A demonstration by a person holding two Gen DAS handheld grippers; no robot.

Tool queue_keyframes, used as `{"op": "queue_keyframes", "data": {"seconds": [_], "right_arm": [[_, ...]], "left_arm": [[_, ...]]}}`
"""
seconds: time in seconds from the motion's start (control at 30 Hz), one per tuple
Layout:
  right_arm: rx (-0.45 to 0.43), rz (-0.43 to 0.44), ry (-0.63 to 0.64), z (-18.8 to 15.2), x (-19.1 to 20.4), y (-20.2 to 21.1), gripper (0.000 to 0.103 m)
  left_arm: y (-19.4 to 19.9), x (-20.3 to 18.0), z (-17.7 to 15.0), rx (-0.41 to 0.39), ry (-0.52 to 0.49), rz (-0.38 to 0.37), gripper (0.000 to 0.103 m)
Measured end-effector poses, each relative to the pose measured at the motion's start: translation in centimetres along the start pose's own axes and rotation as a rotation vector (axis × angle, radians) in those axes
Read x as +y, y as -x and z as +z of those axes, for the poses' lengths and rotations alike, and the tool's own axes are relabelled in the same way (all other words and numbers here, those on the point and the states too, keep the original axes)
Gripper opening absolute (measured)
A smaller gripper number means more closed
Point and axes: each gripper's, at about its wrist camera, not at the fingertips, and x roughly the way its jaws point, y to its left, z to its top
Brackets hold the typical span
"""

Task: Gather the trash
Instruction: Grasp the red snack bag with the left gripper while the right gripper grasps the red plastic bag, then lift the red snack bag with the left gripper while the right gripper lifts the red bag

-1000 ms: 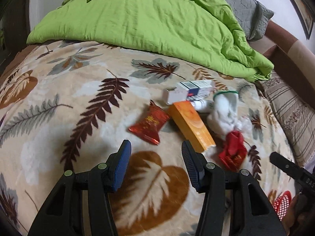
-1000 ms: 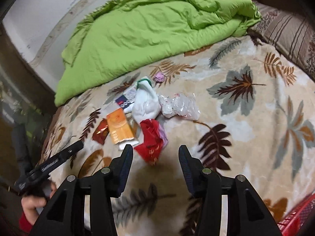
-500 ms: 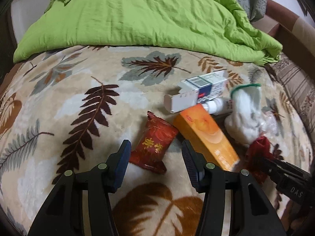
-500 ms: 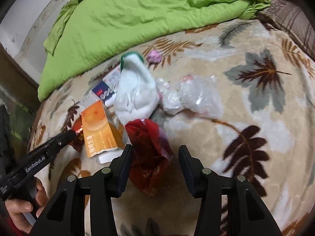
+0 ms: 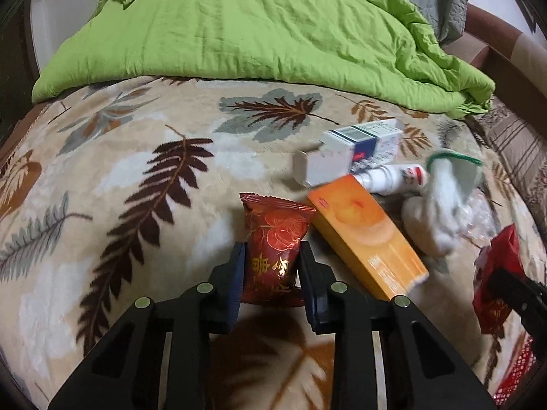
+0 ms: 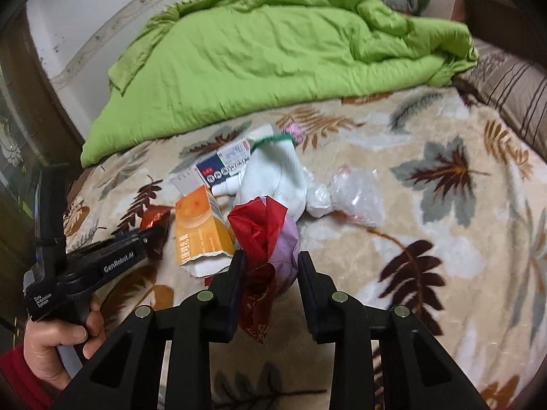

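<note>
A red snack packet (image 5: 273,239) lies on the leaf-patterned blanket (image 5: 136,171). My left gripper (image 5: 271,253) is closing, and both pads press the packet's sides. In the right wrist view my right gripper (image 6: 271,256) is closing on a crumpled red plastic bag (image 6: 259,225) with a lilac scrap, which fills the gap between the pads. Beside these lie an orange box (image 5: 365,235), a white and blue medicine box (image 5: 362,143), a small white bottle (image 5: 389,177), a white glove with a green cuff (image 6: 277,174) and a clear plastic bag (image 6: 352,194).
A green quilt (image 5: 256,24) is heaped across the far side of the bed. A striped pillow (image 6: 512,85) lies at the right. A small pink scrap (image 6: 295,130) sits near the quilt's edge. Part of a red mesh basket (image 5: 516,372) shows at the lower right. A hand (image 6: 58,341) holds the left gripper.
Both grippers moved forward and down onto the trash pile. The left jaws narrowed onto the red snack packet. The right jaws narrowed onto the red plastic bag.
</note>
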Motion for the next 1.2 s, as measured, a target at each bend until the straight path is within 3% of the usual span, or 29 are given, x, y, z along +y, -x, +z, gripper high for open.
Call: {"op": "queue_keyframes", "data": {"seconds": [0.27,0.43,0.7,1.2], "right_arm": [[-0.025,0.024,-0.006,-1.5,-0.1,2.7,0.033],[-0.043,0.022,-0.017,-2.1,-0.4,3.8,0.033],[-0.010,0.017,-0.044,-2.1,-1.0,2.9,0.033],[-0.015,-0.018,0.008,-2.2,-0.2,2.7,0.033]], "left_arm": [[6.1,-3.2,-3.1,-0.088,-0.037,-0.034,0.029],[9.3,-4.3,-5.8,-0.135,-0.017,-0.003,0.029],[9.0,-5.5,-7.0,-0.182,-0.047,0.100,0.029],[8.3,-5.6,-6.8,-0.188,-0.069,0.123,0.029]]}}
